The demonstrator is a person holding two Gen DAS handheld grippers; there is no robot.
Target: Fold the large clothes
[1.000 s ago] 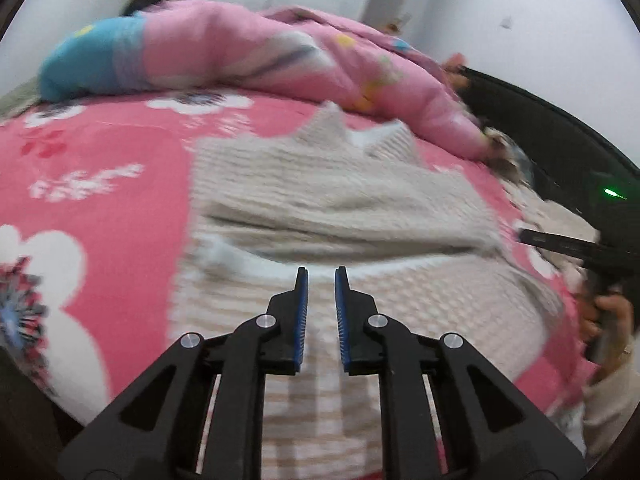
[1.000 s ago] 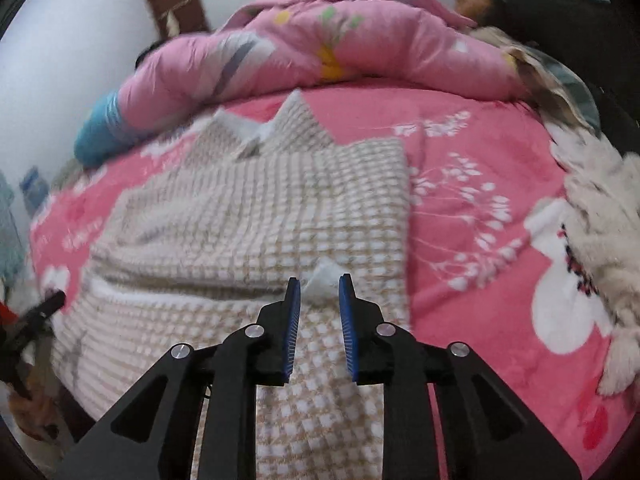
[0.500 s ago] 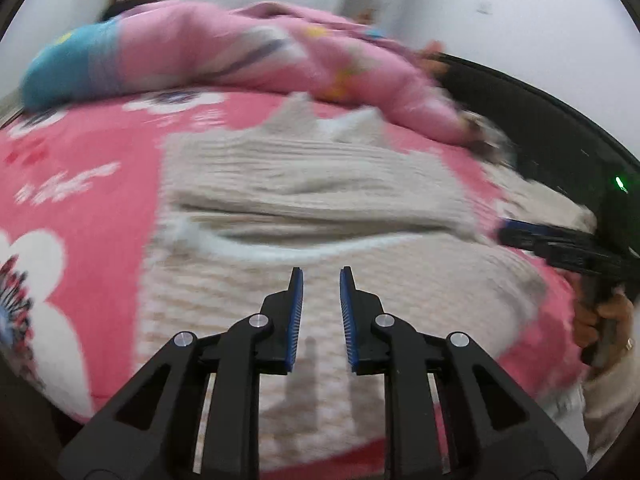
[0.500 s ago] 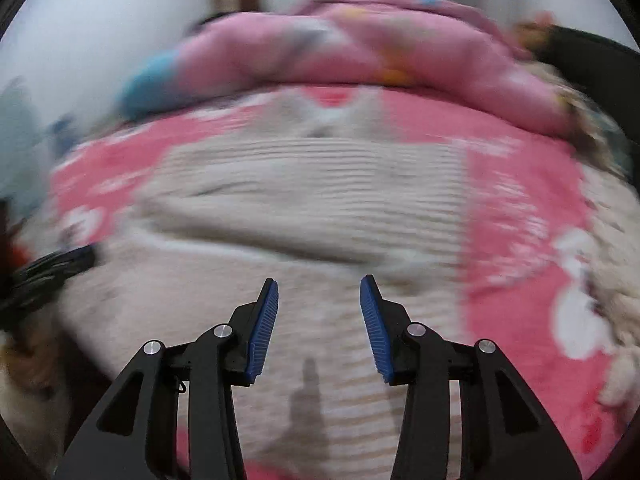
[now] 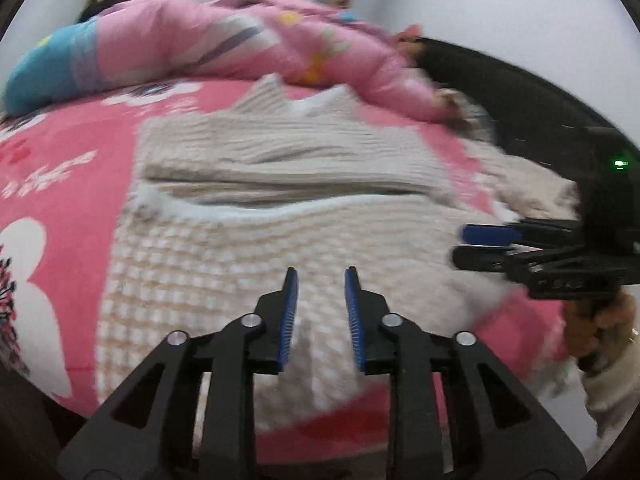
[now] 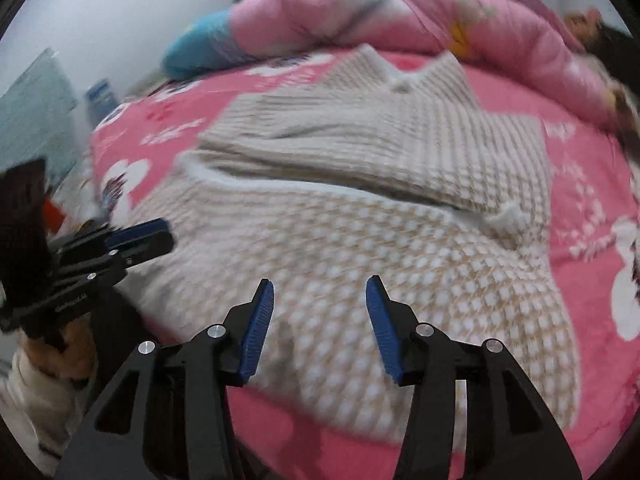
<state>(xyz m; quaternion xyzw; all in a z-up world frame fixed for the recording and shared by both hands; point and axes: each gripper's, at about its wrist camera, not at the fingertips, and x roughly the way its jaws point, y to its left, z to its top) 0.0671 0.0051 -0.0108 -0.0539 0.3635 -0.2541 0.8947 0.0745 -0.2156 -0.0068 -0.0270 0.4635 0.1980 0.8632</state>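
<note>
A beige waffle-knit sweater (image 5: 256, 256) lies flat on the pink floral bed sheet (image 5: 64, 152), collar toward the far side and both sleeves folded across its chest. My left gripper (image 5: 321, 276) hovers over the near hem. Its jaws are opening and nothing is between them. My right gripper (image 6: 320, 284) hangs above the same sweater (image 6: 400, 248) near the hem. Its jaws are also opening, wider apart, and empty. Each gripper shows in the other's view: the right gripper (image 5: 460, 246) at the sweater's right edge, the left gripper (image 6: 168, 234) at its left edge.
A rumpled pink quilt (image 5: 240, 48) with a blue end lies across the far side of the bed. A fluffy cream garment (image 5: 532, 184) sits at the right beside a dark bed frame (image 5: 520, 92). The bed's near edge runs just below the hem.
The right gripper has let go of the white sleeve cuff, opened wide and drawn back toward the hem. The left gripper's jaws have parted a little and it has shifted sideways.
</note>
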